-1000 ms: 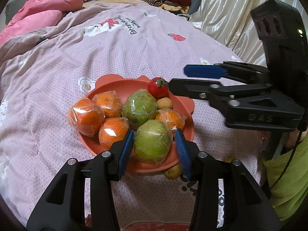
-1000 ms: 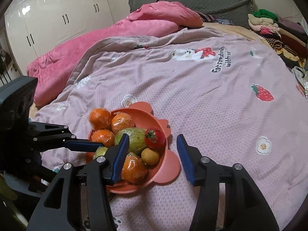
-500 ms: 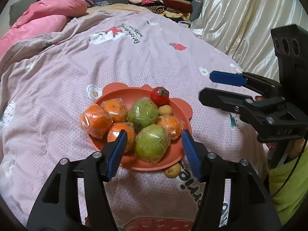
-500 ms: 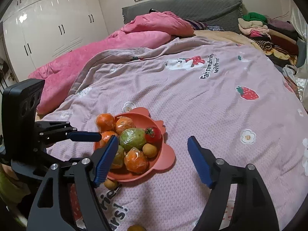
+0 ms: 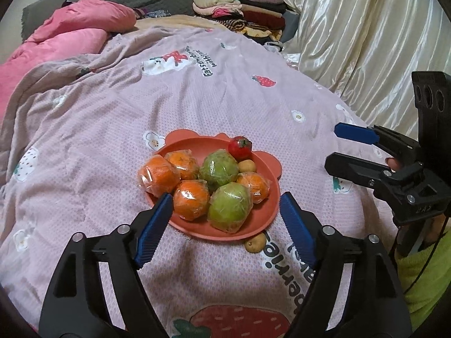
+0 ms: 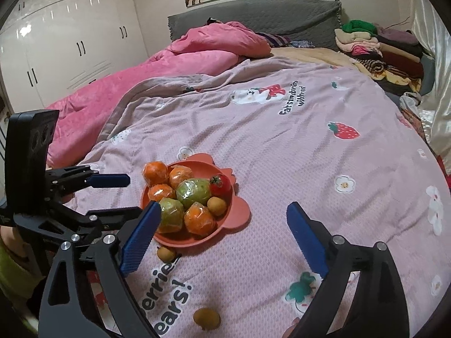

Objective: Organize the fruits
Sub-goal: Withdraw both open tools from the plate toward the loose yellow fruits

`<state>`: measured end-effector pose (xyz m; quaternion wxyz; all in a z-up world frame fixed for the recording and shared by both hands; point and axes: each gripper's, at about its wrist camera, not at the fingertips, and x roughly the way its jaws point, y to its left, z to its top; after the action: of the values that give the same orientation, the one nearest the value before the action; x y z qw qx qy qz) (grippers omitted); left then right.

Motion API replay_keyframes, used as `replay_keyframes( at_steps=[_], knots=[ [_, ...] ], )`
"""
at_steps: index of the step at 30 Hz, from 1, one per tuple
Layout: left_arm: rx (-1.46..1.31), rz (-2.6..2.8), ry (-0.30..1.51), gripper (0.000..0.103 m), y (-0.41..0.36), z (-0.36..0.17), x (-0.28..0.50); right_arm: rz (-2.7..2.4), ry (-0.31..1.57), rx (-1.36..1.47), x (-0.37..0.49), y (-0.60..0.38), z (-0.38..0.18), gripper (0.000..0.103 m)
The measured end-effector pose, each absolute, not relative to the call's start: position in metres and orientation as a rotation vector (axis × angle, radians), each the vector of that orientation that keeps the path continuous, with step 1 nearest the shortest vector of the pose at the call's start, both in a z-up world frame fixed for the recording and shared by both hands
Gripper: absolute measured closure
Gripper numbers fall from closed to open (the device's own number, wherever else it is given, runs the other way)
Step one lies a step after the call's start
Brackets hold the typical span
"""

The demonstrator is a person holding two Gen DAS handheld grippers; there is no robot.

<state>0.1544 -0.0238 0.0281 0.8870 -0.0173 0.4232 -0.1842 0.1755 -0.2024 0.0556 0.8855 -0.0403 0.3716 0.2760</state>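
Plate: coral-coloured, lobed rim, set on a pink printed bedspread near its front edge. Contents: four oranges in clear wrap, two green fruits in clear wrap, one red tomato at the far rim, one small brown fruit beside the tomato. Loose items: one small brown fruit on the bedspread, touching or just beside the plate's near rim; another lying apart, nearer the front edge of the bedspread. Left gripper: above the plate's near side, jaws have just been opening and stand wide, nothing pressed between the blue pads. Right gripper: to the right of the plate, jaws likewise just opened and spread very wide, empty. Background: pink duvet, stack of folded clothes, white wardrobe.
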Motion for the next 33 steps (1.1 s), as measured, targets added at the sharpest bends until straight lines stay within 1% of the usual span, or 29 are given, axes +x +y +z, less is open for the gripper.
replay_keyframes(
  at_steps=[7,12,21,33],
  knots=[
    [-0.053,-0.372,0.856,0.015,-0.018,0.036,0.15,0.541,0.758,-0.104,0.164,-0.203,0.062,0.009],
    [-0.057,-0.366,0.844,0.01,-0.015,0.04,0.146,0.53,0.758,-0.116,0.157,-0.202,0.065,0.007],
    [-0.056,-0.353,0.839,0.01,-0.012,0.043,0.142,0.511,0.741,-0.146,0.145,-0.202,0.072,0.005],
    [-0.056,-0.353,0.841,0.01,-0.013,0.042,0.137,0.496,0.769,-0.175,0.131,-0.203,0.065,0.005]
  ],
)
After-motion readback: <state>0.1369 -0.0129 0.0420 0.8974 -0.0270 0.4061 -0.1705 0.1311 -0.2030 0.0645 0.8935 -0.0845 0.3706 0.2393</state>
